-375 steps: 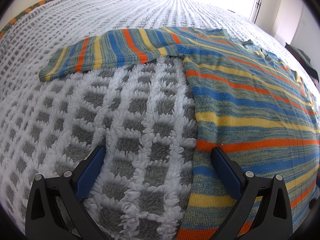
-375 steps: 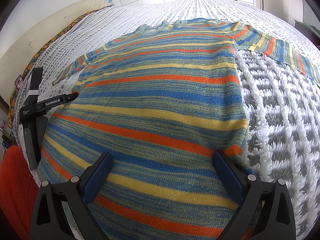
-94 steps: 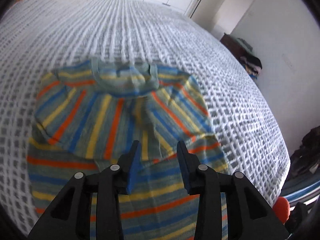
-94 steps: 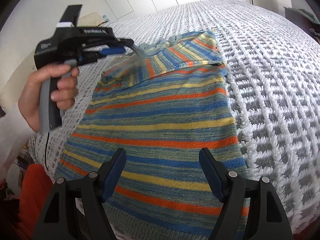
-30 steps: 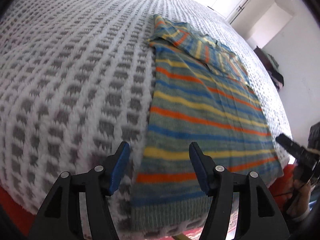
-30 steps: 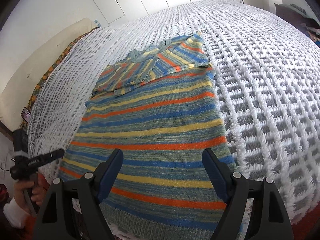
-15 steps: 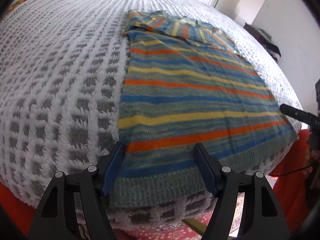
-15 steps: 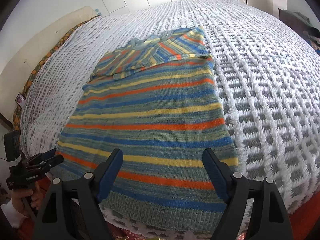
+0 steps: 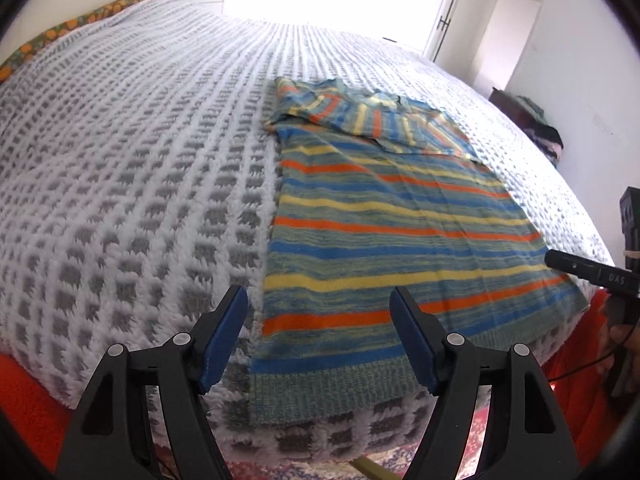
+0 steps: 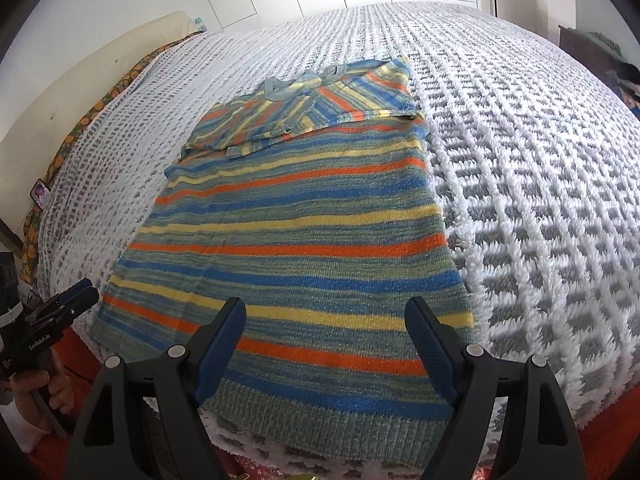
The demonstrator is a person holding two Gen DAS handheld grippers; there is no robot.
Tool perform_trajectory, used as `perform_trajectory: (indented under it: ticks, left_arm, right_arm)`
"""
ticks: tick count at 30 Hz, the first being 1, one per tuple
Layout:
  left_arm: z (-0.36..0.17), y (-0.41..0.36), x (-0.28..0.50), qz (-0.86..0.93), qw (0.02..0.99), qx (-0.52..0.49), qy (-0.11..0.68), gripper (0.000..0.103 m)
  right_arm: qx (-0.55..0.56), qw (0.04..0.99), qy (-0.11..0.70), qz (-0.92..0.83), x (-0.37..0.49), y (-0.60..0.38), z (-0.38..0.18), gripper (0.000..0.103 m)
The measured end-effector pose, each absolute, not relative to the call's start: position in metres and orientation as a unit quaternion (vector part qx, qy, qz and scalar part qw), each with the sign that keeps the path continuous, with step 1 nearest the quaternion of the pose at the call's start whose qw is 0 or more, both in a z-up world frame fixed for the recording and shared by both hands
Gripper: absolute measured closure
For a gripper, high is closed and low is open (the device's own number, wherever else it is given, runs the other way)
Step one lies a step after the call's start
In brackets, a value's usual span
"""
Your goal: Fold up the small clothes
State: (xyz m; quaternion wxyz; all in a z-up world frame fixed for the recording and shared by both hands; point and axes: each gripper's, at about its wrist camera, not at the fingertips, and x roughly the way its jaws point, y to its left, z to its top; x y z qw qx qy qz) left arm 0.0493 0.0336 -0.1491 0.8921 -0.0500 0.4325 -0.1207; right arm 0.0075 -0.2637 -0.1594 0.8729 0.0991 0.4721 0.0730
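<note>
A striped knit sweater (image 9: 380, 240) in blue, orange, yellow and green lies flat on the bed, hem at the near edge. Both sleeves (image 10: 312, 108) are folded across its chest at the far end. My left gripper (image 9: 318, 300) hovers over the hem's left corner; its jaws are opening and nothing is pressed between them. In the right wrist view the sweater (image 10: 304, 232) fills the middle, and my right gripper (image 10: 326, 308) hangs open above the hem near its right corner. Each view shows the other gripper at its side edge: left gripper (image 10: 86, 288), right gripper (image 9: 560, 260).
A white and grey waffle bedspread (image 9: 140, 180) covers the bed. A cream headboard (image 10: 100, 72) and an orange-patterned edging run along the far left. Red fabric (image 9: 24, 400) and a patterned rug (image 9: 280, 468) lie below the near bed edge. A dark dresser (image 9: 532, 120) stands by the wall.
The left gripper's jaws have widened and its view has swung so the hem's left corner sits between the fingers. The right gripper has hardly moved.
</note>
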Motion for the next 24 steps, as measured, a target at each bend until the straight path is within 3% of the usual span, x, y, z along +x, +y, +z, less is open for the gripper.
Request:
perform_trajectory:
  ticks: [24]
  left_arm:
    - [-0.160, 0.066, 0.065, -0.053, 0.893, -0.098, 0.436, 0.028]
  right_arm:
    - [0.089, 0.872, 0.476, 0.073, 0.012, -0.259, -0.168, 0.022]
